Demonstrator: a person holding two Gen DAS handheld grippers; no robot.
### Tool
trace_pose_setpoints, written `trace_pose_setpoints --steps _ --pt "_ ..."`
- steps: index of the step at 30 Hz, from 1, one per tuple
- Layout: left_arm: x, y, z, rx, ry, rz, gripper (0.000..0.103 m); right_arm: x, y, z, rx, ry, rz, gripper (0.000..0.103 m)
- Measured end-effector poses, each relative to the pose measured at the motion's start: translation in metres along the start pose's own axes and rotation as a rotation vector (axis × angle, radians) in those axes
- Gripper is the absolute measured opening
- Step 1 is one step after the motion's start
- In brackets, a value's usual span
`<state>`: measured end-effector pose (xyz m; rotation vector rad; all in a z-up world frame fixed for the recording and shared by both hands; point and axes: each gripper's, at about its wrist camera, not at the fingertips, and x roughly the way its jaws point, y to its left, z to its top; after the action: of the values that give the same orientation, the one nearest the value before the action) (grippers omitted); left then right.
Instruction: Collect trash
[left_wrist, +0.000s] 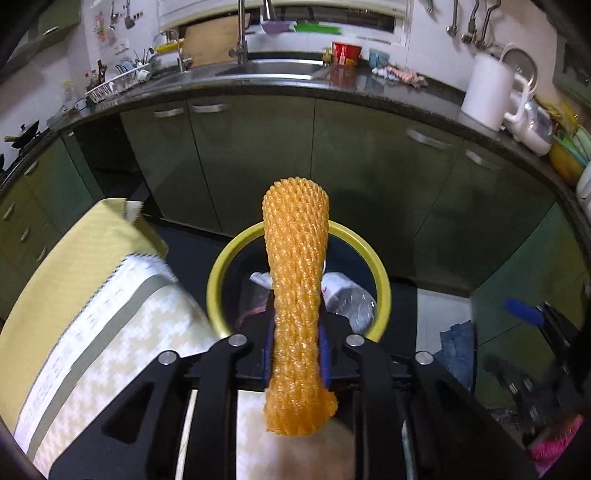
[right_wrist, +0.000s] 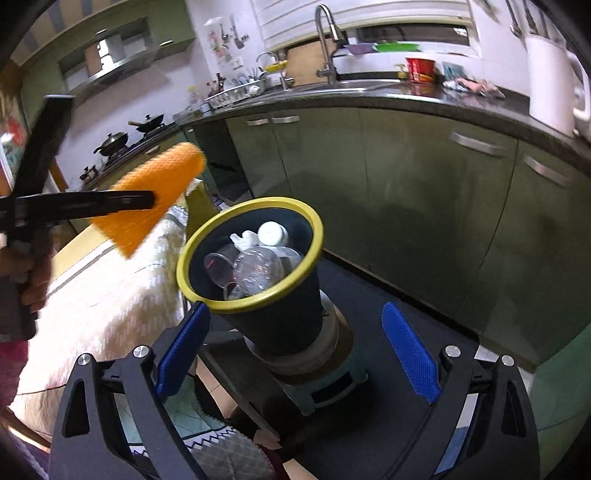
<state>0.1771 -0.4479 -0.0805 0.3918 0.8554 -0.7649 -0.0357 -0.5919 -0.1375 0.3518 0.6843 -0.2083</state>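
— Item status?
— Orange foam net sleeve (left_wrist: 295, 295) is clamped in the left tool (left_wrist: 295, 343), held above and short of the yellow-rimmed bin (right_wrist: 229, 305); not yet dropped.
— Bin contents?
— A clear plastic bottle (right_wrist: 258, 271) and a white cup (right_wrist: 272, 233) already inside. Collection appears well underway.
— Right tool?
— Right tool (right_wrist: 295, 354) stands wide and holds nothing, just before the bin. The bench (left_wrist: 92, 332) under a patterned cloth lies alongside.

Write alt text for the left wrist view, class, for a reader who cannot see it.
The left gripper is shut on an orange foam net sleeve, holding it upright in front of a yellow-rimmed dark trash bin that already contains a clear plastic bottle. Green kitchen cabinets and a sink counter lie behind.
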Motion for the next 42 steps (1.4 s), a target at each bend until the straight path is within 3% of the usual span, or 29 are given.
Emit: trace_pose_setpoints --steps 5,7,9,13,15,19,23,27,35,42 --pt "0.06 -0.002 0.011 -0.037 0.067 0.034 0.024 0.005 -0.01 -0.002 0.024 0.009 -0.002 0.093" --pt "0.084 0.001 0.013 -0.065 0.092 0.027 0.034 0.008 -0.012 -0.003 0.029 0.014 -0.002 0.093" --pt "0.105 0.004 0.015 -0.084 0.117 0.043 0.052 0.01 -0.011 -0.002 0.035 0.017 0.001 0.093" --pt "0.105 0.008 0.004 -0.123 0.148 0.02 0.059 0.009 -0.007 -0.002 0.028 0.014 0.017 0.093" --pt "0.083 0.007 -0.004 -0.12 0.117 0.01 0.073 0.006 -0.005 -0.002 0.025 0.008 0.025 0.093" --pt "0.016 0.014 -0.028 -0.114 0.0 0.022 0.082 0.001 0.002 -0.002 0.022 -0.002 0.046 0.093" --pt "-0.061 0.033 -0.064 -0.13 -0.126 0.09 0.095 -0.004 0.024 -0.002 -0.014 -0.004 0.086 0.093" --pt "-0.122 0.063 -0.112 -0.189 -0.2 0.189 0.096 -0.012 0.058 -0.004 -0.077 -0.006 0.142 0.094" --pt "-0.224 0.123 -0.227 -0.412 -0.291 0.418 0.096 -0.034 0.155 -0.014 -0.281 -0.04 0.233 0.098" --pt "-0.299 0.14 -0.278 -0.504 -0.403 0.552 0.096 -0.069 0.211 -0.016 -0.39 -0.13 0.211 0.098"
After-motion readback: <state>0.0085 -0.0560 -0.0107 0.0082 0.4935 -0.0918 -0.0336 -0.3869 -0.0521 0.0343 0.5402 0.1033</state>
